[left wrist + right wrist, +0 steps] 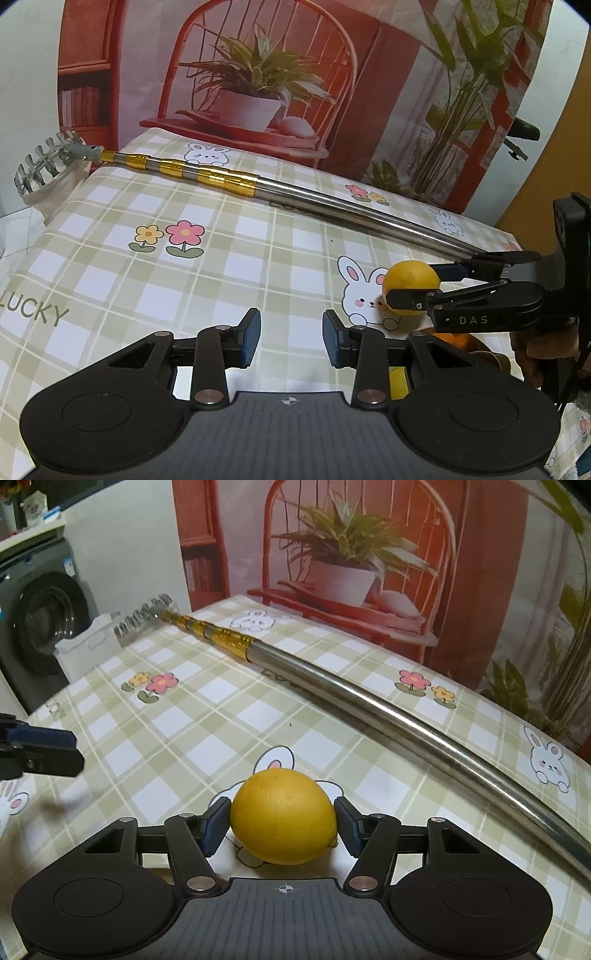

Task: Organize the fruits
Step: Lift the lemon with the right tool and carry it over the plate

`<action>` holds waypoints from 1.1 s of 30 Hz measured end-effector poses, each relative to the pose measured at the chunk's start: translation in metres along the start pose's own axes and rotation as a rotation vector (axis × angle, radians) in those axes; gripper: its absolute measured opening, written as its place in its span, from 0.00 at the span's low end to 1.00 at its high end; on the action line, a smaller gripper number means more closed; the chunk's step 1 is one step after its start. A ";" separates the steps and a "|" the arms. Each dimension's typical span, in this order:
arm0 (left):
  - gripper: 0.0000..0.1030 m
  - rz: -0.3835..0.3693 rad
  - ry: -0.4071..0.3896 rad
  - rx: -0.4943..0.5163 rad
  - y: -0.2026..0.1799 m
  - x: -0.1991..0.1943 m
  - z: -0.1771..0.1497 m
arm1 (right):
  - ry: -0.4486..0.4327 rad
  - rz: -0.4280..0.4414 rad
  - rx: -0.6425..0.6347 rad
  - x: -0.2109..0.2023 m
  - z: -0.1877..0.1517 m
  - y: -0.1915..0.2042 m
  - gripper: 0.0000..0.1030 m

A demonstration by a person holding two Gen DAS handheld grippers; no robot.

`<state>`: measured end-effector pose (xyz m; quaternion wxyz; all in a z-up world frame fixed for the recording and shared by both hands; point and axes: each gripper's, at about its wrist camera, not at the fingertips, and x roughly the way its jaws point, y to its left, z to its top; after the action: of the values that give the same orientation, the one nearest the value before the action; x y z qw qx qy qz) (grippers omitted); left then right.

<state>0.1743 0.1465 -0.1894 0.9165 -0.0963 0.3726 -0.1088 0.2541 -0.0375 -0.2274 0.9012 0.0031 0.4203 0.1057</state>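
1. Lemon [283, 816] sits between the two fingers of the right gripper [281, 821], low and central in the right wrist view, above the checked tablecloth [207, 716] with its bunny print.
2. Both blue pads [217, 823] lie against the yellow fruit's sides, one on each flank, so the right gripper is clamped on the lemon.
3. From the left wrist view the same lemon [410, 280] shows at the right edge, held at the tip of the right gripper [417, 286], whose black fingers reach in from the right; whether the fruit touches the cloth cannot be told.
4. Left gripper [291, 341] has its fingers apart with only tablecloth [184, 280] showing in the gap; it grips nothing, and the lemon lies to its right, near but not touching.
5. An orange fruit [456, 339] peeks out below the right gripper, just behind the left gripper's right finger, mostly hidden.
6. A long metal pole [369, 701] with gold bands and a toothed picker head [48, 162] lies diagonally across the table beyond the lemon, apart from it.
7. A washing machine [40, 627] stands at the left past the table edge.
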 end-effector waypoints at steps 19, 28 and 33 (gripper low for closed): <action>0.38 -0.040 -0.023 0.041 -0.020 -0.021 -0.006 | -0.143 0.008 0.037 -0.063 -0.018 0.015 0.54; 0.38 -0.115 -0.067 0.079 -0.035 -0.039 -0.011 | -0.234 0.035 0.106 -0.118 -0.043 0.027 0.54; 0.38 -0.122 -0.076 0.107 -0.044 -0.050 -0.015 | -0.257 0.036 0.156 -0.149 -0.065 0.029 0.54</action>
<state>0.1227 0.1162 -0.1554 0.9255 -0.0738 0.3247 -0.1807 0.1058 -0.0431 -0.1539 0.9426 0.0941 0.3081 0.0874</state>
